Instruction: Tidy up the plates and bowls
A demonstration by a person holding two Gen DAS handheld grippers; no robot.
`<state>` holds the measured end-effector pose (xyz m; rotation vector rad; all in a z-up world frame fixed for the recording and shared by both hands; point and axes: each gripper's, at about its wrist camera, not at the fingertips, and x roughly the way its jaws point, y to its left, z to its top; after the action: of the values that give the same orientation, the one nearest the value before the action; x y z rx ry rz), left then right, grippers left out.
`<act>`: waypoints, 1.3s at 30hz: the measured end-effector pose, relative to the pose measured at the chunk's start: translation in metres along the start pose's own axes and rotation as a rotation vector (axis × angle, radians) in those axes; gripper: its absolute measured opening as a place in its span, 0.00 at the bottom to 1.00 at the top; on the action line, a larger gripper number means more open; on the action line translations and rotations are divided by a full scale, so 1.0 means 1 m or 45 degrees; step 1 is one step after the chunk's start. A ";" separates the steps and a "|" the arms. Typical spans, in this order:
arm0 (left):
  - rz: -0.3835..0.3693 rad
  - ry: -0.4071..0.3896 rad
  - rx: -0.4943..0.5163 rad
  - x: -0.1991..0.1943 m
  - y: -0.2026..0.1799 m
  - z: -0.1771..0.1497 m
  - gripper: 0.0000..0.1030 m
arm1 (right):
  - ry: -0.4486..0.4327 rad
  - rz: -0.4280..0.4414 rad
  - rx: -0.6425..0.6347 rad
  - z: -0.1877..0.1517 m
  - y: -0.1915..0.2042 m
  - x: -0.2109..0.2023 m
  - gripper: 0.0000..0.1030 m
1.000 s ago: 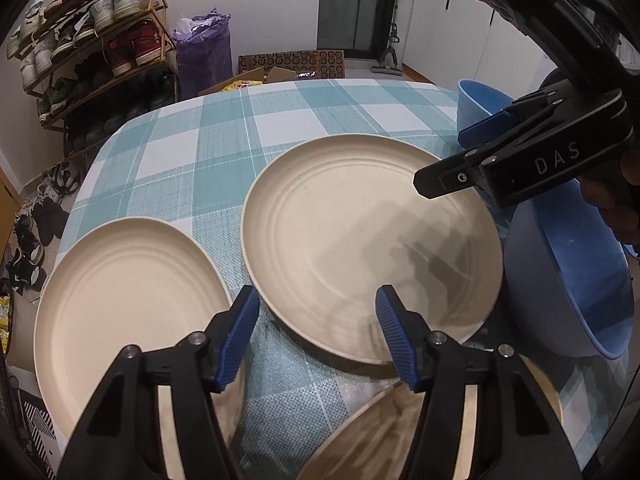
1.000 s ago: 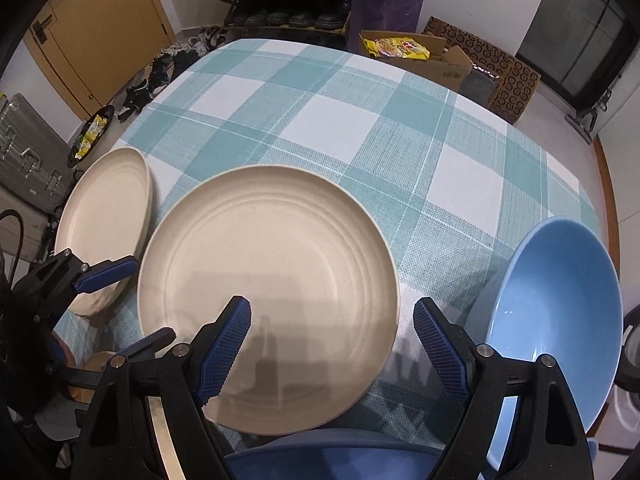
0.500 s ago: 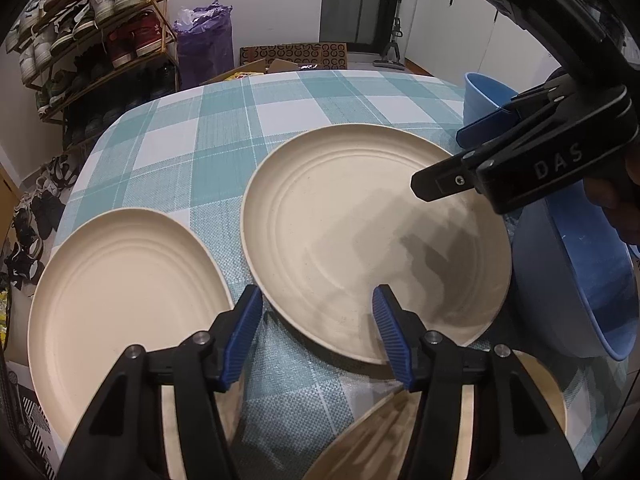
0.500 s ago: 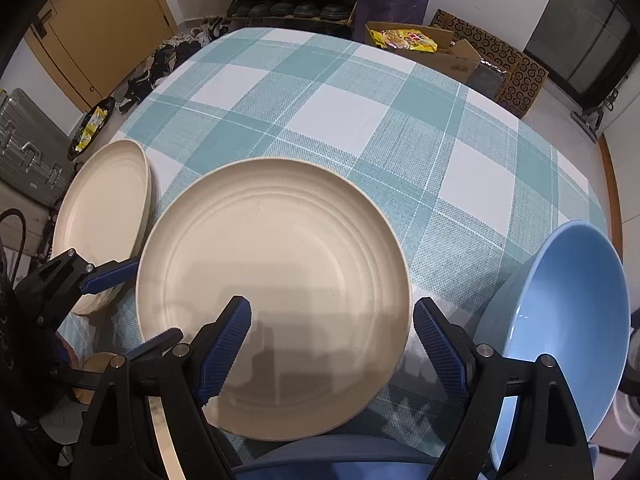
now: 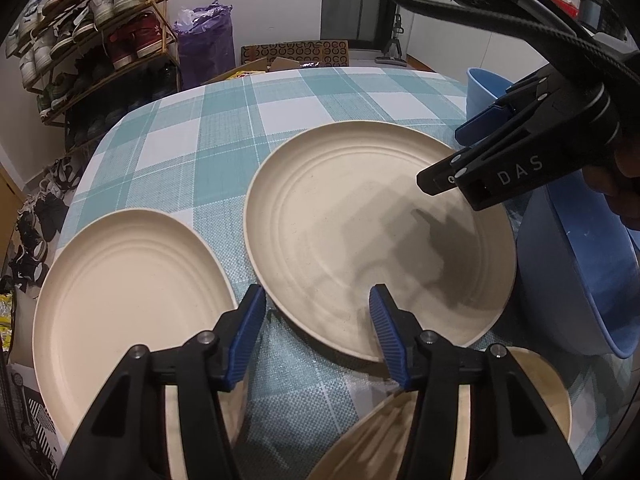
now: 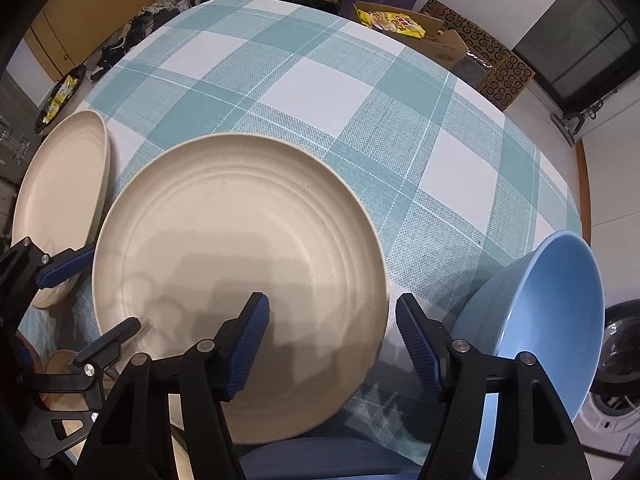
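A large beige plate [image 5: 360,216] [image 6: 224,256] lies in the middle of the checked tablecloth. A second beige plate [image 5: 124,280] [image 6: 60,192] lies to its left. A light blue bowl [image 6: 548,320] [image 5: 580,280] sits at the right, and another blue bowl [image 5: 484,88] stands behind it. A beige bowl [image 5: 532,396] lies near the front edge. My left gripper [image 5: 318,320] is open, hovering over the near rim of the large plate. My right gripper [image 6: 332,332] is open and empty above the plate's right rim; it also shows in the left wrist view [image 5: 500,160].
The table [image 6: 332,92] has a teal and white checked cloth. A shoe rack [image 5: 92,28], a purple bag [image 5: 204,44] and a cardboard box [image 6: 440,36] stand on the floor beyond the far edge. A washing machine [image 6: 612,380] is at the right.
Both grippers have drifted slightly forward over the large plate. Both stay open, and the plates and bowls have not moved.
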<state>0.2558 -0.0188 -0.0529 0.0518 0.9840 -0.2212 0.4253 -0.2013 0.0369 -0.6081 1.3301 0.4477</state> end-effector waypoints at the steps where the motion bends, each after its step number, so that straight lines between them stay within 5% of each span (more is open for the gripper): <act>1: 0.000 0.000 0.000 0.000 0.000 0.000 0.52 | 0.003 -0.001 -0.003 0.000 0.000 0.000 0.66; 25: 0.002 -0.002 0.006 0.000 0.002 0.001 0.46 | 0.085 -0.126 -0.103 0.018 0.013 0.023 0.66; 39: 0.039 -0.007 0.007 0.001 0.006 0.002 0.33 | 0.099 -0.159 -0.083 0.020 0.010 0.025 0.66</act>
<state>0.2592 -0.0131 -0.0525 0.0713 0.9763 -0.1960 0.4389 -0.1817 0.0135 -0.7647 1.3467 0.3695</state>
